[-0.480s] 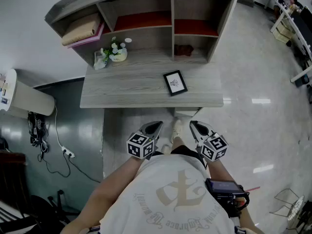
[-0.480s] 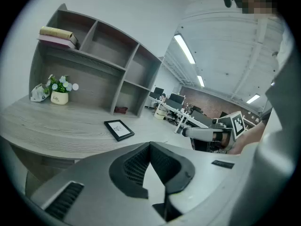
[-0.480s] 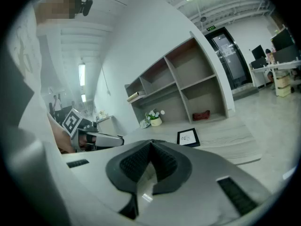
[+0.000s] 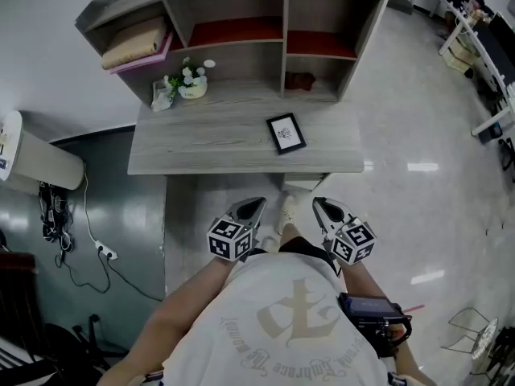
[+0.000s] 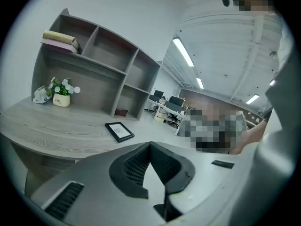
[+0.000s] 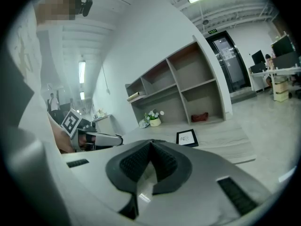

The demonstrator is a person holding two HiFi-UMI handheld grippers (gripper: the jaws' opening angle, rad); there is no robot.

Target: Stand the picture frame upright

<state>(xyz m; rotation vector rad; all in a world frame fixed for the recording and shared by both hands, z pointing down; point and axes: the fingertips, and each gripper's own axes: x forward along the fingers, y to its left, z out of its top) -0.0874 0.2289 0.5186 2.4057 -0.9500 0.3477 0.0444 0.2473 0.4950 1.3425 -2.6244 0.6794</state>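
A small black picture frame point(image 4: 286, 133) lies flat on the grey wooden desk point(image 4: 201, 147), right of centre; it also shows in the left gripper view point(image 5: 119, 131) and the right gripper view point(image 6: 187, 137). My left gripper point(image 4: 257, 205) is held in front of my body, short of the desk's front edge, shut with nothing between its jaws. My right gripper point(image 4: 317, 204) hangs beside it at the same height, also shut and empty. Both are well clear of the picture frame.
A shelf unit point(image 4: 265, 22) rises at the desk's back, holding folded cloth point(image 4: 135, 45) and a dark red object point(image 4: 302, 80). A small flower pot point(image 4: 191, 85) and a bag point(image 4: 163, 96) sit at the desk's back left. A white appliance point(image 4: 36, 159) and cables stand left.
The desk and picture frame have shifted slightly up and left in the head view; both grippers rose a little with it. Their jaws stayed shut.
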